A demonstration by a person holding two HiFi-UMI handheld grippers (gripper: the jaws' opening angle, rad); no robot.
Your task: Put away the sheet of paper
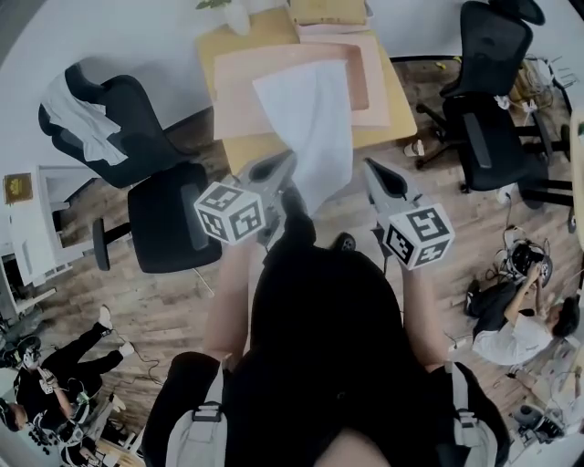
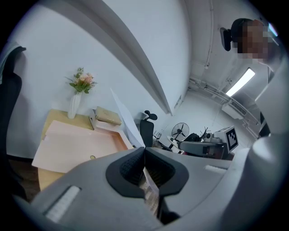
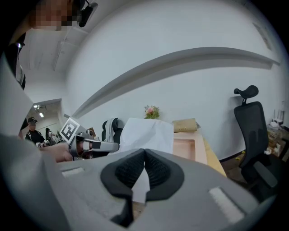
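Observation:
A white sheet of paper point(image 1: 310, 119) hangs in the air above the wooden table point(image 1: 248, 150). My left gripper point(image 1: 288, 166) is shut on its lower edge. In the left gripper view the sheet point(image 2: 128, 122) rises edge-on out of the closed jaws of the left gripper point(image 2: 144, 152). My right gripper point(image 1: 369, 166) is just right of the sheet, jaws shut with nothing between them. In the right gripper view the sheet point(image 3: 146, 134) faces me beyond the right gripper point(image 3: 144, 153), with the left gripper point(image 3: 97, 145) at its side. A pale pink tray point(image 1: 358, 82) lies on the table under the sheet.
Black office chairs stand to the left point(image 1: 169, 219) and right point(image 1: 488, 119) of the table. A vase of flowers point(image 2: 75, 104) and a brown folder point(image 1: 327, 11) sit at the table's far end. People sit on the wooden floor at the right point(image 1: 516, 333) and lower left point(image 1: 46, 374).

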